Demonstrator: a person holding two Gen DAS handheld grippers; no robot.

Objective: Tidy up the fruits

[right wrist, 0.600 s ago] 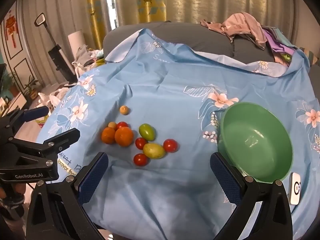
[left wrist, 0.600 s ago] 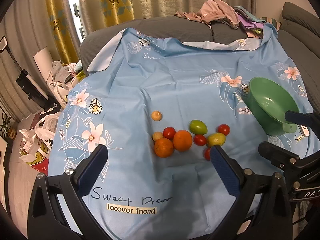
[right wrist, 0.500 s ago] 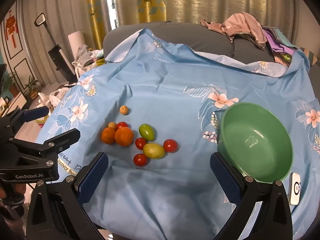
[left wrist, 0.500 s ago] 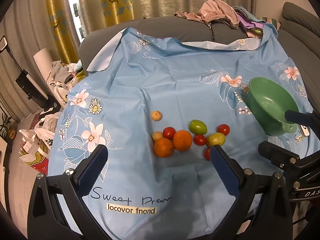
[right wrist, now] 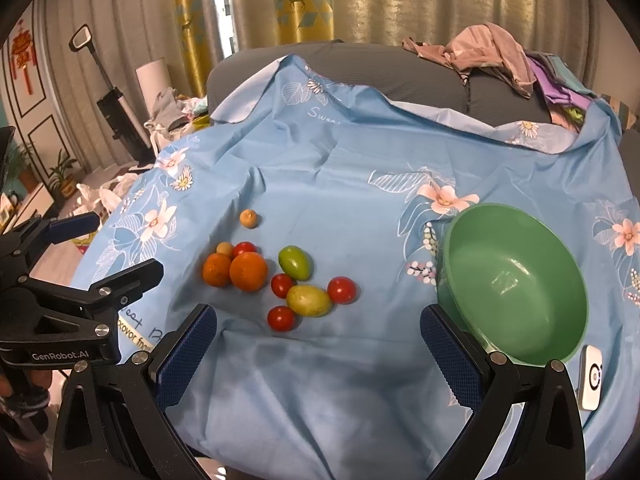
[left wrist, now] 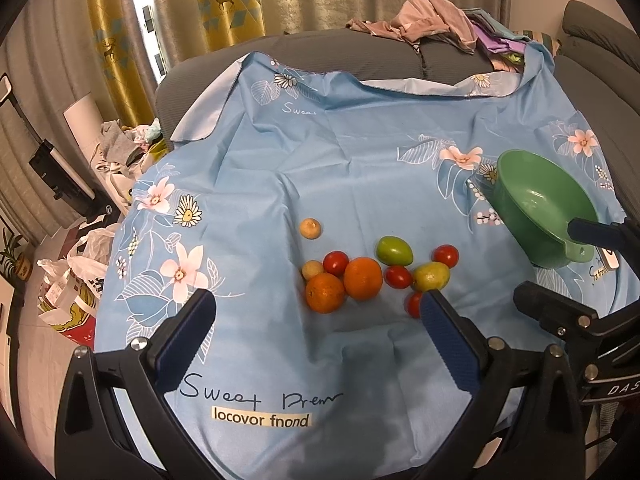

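Fruits lie grouped on a blue floral cloth (left wrist: pixel 360 152): two oranges (left wrist: pixel 362 278) (right wrist: pixel 248 271), several red tomatoes (left wrist: pixel 335 263) (right wrist: pixel 341 289), a green fruit (left wrist: pixel 393 251) (right wrist: pixel 294 262), a yellow-green fruit (left wrist: pixel 431 276) (right wrist: pixel 309 300) and two small tan fruits, one set apart (left wrist: pixel 311 228) (right wrist: pixel 249 218). An empty green bowl (left wrist: pixel 532 188) (right wrist: pixel 516 280) stands to their right. My left gripper (left wrist: pixel 316 316) hovers open in front of the fruits. My right gripper (right wrist: pixel 316 330) is open too, nearer the bowl. Neither holds anything.
A small white device (right wrist: pixel 592 376) lies beside the bowl at the cloth's right edge. Clothes (right wrist: pixel 492 56) are piled on the grey sofa behind. Bags and clutter (left wrist: pixel 80 272) sit on the floor to the left, past the cloth's edge.
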